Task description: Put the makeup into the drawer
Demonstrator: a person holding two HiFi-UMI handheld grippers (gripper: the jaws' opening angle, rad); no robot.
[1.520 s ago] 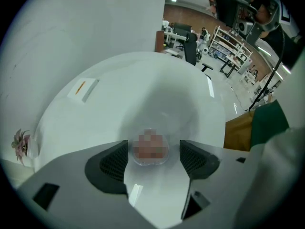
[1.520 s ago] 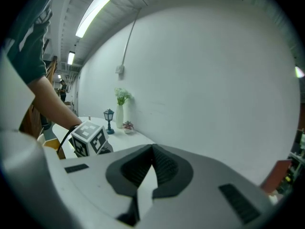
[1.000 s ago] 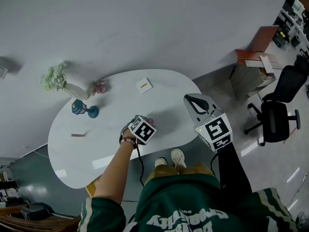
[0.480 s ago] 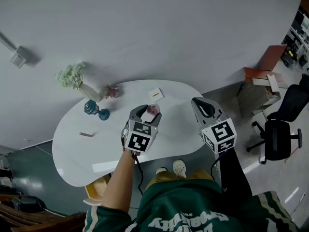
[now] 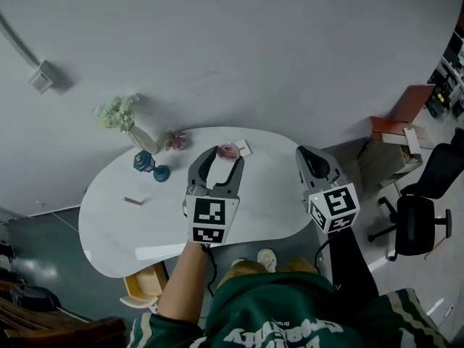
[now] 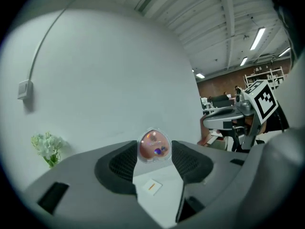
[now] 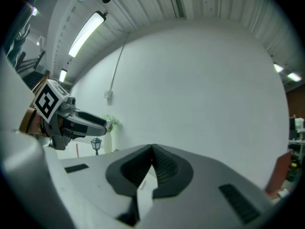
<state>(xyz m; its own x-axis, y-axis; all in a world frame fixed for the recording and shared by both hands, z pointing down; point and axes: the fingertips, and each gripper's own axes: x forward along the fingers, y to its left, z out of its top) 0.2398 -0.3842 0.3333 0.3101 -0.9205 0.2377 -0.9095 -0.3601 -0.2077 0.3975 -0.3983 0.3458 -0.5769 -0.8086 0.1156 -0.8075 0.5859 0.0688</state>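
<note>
left tool point(image 5: 223, 155): clamped on the makeup point(image 6: 153, 146) at its jaw tips
makeup: clear pink case, held above the counter point(image 5: 116, 223)
right tool point(image 7: 152, 151): jaws together, empty, beside the left
counter: white, oval; flower vase point(image 5: 123, 118), blue lantern point(image 5: 148, 167), small card point(image 5: 241, 148) on it
room: grey wall point(image 5: 254, 49) behind, office chair point(image 5: 413, 223) at right

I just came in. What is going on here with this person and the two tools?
A person stands at a white table with a hand-held gripper in each hand. The left hand-held gripper is closed on a small pink makeup case and holds it in the air above the table. The right hand-held gripper is shut and empty, off to the side. No drawer shows in any view.
</note>
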